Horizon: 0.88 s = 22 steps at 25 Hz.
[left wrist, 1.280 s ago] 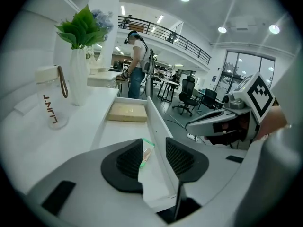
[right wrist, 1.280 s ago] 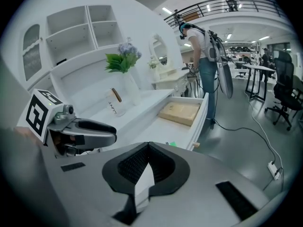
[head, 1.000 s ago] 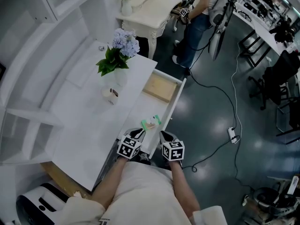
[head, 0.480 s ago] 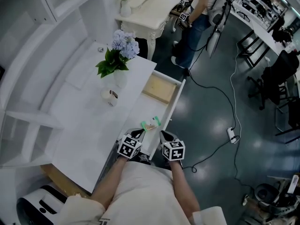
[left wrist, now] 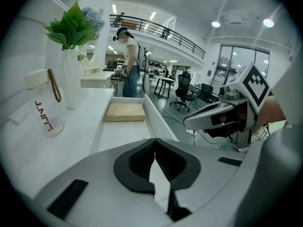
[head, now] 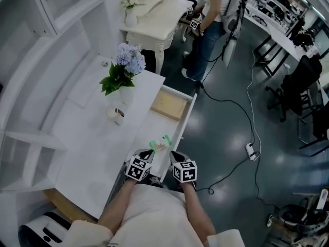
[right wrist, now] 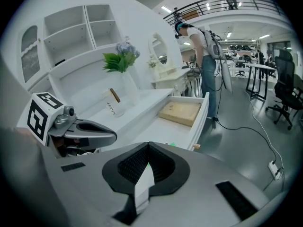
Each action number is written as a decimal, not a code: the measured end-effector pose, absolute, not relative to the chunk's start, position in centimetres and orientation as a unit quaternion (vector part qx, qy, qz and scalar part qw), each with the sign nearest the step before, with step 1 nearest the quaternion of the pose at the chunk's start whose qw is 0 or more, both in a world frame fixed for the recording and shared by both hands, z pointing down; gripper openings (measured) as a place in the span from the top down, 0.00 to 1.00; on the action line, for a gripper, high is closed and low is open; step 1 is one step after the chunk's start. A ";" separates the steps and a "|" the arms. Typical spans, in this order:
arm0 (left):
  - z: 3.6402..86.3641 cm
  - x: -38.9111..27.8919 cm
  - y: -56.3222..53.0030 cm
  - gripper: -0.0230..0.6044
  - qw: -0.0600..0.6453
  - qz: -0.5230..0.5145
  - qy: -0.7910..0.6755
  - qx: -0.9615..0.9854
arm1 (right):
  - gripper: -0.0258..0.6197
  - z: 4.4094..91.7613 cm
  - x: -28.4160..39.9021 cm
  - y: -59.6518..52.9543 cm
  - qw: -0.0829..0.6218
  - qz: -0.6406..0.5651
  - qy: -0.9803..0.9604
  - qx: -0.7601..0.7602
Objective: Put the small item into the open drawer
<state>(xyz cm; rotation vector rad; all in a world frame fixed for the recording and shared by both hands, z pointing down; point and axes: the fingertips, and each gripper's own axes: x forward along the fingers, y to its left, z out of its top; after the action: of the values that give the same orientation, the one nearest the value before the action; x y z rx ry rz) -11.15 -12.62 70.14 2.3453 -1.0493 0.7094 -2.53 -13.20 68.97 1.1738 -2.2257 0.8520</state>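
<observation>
The small item point(head: 160, 143) is a green-and-white packet, too small to identify. It lies on the floor of the open drawer point(head: 154, 125), close to the near end and well apart from the wooden board point(head: 168, 106) at the far end. Neither gripper holds it.

The left gripper point(head: 147, 154) hangs just beside the item at the drawer's near-left edge. Its 2 jaws are pressed together with nothing between them. The left gripper view shows only bare drawer floor through the gap below the tips. The right gripper point(head: 176, 155) sits by the drawer's outer wall, its jaws likewise closed tip to tip and empty.

Judged from this, the main step looks done — the item is inside the drawer and free of both grippers. The task asks for nothing beyond that, so probably all that is left is to draw the 2 grippers back. The drawer stands open, and closing it is not called for.
</observation>
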 end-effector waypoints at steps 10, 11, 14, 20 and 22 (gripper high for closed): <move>70.2 -11.4 -12.6 0.94 0.238 0.257 -0.386 0.853 | 0.92 69.3 -2.8 -13.0 0.242 0.313 -0.816 0.421; 70.1 -11.4 -12.5 0.94 0.238 0.257 -0.386 0.853 | 0.92 69.3 -2.9 -13.0 0.241 0.313 -0.817 0.420; 70.2 -11.5 -12.5 0.94 0.237 0.256 -0.389 0.853 | 0.92 69.4 -3.0 -12.8 0.241 0.314 -0.817 0.419; 70.2 -11.4 -12.2 0.94 0.238 0.254 -0.392 0.851 | 0.92 69.7 -2.8 -12.4 0.243 0.316 -0.817 0.417; 70.2 -11.4 -12.0 0.94 0.239 0.255 -0.392 0.851 | 0.92 69.7 -2.8 -12.2 0.242 0.316 -0.817 0.417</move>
<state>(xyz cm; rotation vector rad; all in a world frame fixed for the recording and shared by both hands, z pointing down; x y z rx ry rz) -11.38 -11.98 70.21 2.3309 -1.0742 0.6977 -2.80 -12.19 69.71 1.1405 -2.2337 0.8643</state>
